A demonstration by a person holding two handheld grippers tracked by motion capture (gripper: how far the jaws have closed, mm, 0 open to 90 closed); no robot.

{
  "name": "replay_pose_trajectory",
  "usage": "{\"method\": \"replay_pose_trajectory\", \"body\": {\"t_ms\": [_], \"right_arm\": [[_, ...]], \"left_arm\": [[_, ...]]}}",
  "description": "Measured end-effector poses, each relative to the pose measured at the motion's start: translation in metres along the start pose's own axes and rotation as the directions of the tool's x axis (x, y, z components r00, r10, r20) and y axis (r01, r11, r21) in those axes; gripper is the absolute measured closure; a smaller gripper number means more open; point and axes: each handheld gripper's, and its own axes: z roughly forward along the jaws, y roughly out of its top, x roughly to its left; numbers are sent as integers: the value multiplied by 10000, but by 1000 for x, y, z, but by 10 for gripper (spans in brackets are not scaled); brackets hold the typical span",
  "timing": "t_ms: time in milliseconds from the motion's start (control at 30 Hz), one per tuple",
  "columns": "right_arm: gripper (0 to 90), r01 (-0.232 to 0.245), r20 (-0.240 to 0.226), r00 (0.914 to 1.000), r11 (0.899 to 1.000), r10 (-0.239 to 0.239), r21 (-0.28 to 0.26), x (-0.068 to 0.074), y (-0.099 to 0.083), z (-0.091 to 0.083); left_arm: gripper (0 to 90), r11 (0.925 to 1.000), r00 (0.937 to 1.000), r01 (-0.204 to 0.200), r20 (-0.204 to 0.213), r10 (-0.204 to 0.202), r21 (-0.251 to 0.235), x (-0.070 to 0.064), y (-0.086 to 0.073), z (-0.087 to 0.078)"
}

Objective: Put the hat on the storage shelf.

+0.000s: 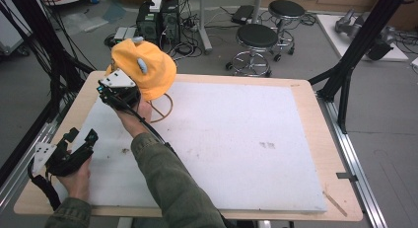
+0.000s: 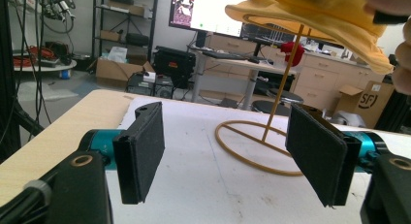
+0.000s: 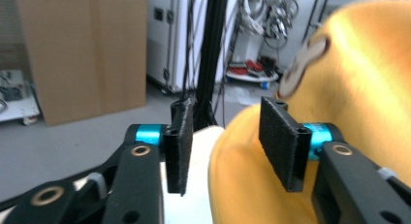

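Observation:
A yellow cloth hat (image 1: 148, 67) sits on a thin wire stand (image 1: 165, 107) at the table's far left. My right gripper (image 1: 116, 90) reaches across to the hat's left side; in the right gripper view it (image 3: 225, 136) is open, with the hat's yellow brim (image 3: 358, 88) just beyond and partly between the jaws. My left gripper (image 1: 83, 135) rests near the front left edge, open and holding nothing. In the left gripper view, the left gripper (image 2: 230, 151) looks up at the hat (image 2: 310, 15) and the stand's pole (image 2: 283, 83).
A white board (image 1: 236, 139) covers most of the wooden table (image 1: 315, 139). Black frame posts (image 1: 355, 50) stand at both sides. Two stools (image 1: 256, 38) and computer boxes (image 1: 157, 20) sit on the floor beyond the far edge.

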Motion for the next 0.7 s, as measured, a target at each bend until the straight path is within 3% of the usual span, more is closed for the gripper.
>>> {"method": "replay_pose_trajectory", "body": {"t_ms": [33,167,300,433,567,700], "right_arm": [[502,94,-117,9999,9994,-97,-321,0,5,-4],[449,80,-132,9999,9983,-88,-585,-3,12,-9],[299,-95,-150,9999,9971,84,-756,-13,19,-15],[195,86,309,9995,9955,-57,-943,-23,25,-23],[144,189,605,9981,9941,-125,-1069,-34,32,-32],[117,269,975,9951,9959,-184,-860,-46,37,-43]], "left_arm": [[303,10000,10000,-47,-6,47,-10,0,0,0],[302,10000,10000,-71,11,72,-21,-1,0,0],[302,10000,10000,-76,6,76,-28,-1,0,0],[302,10000,10000,-75,-9,75,-24,-1,0,0],[301,10000,10000,-78,-8,78,8,-1,0,0],[301,10000,10000,-80,6,80,37,-1,-1,0]]}}
